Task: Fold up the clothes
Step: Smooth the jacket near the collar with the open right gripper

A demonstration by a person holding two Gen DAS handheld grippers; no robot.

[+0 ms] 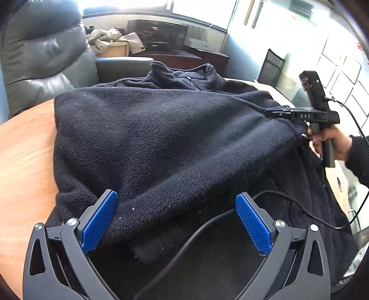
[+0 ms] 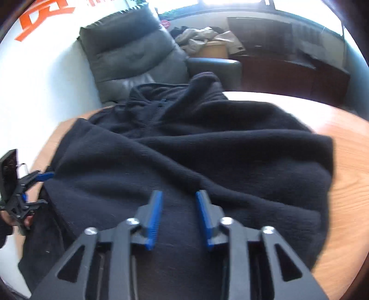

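Wooden bench (image 1: pixel 25 147) under black fleece jacket (image 1: pixel 161 138). Left gripper (image 1: pixel 176 207) jaws released over hem. Right gripper (image 2: pixel 178 205) jaws parted, seemingly gripping nothing.

Readable text: one short marking.

The white letters "DAS" stand on the side of the black body of the right gripper (image 1: pixel 274 113), seen in the left wrist view, just behind its fingers. High on the white wall left of the grey armchair (image 2: pixel 133 50), part of a large orange sign (image 2: pixel 43 20) shows, cut off by the frame edge and not legible.
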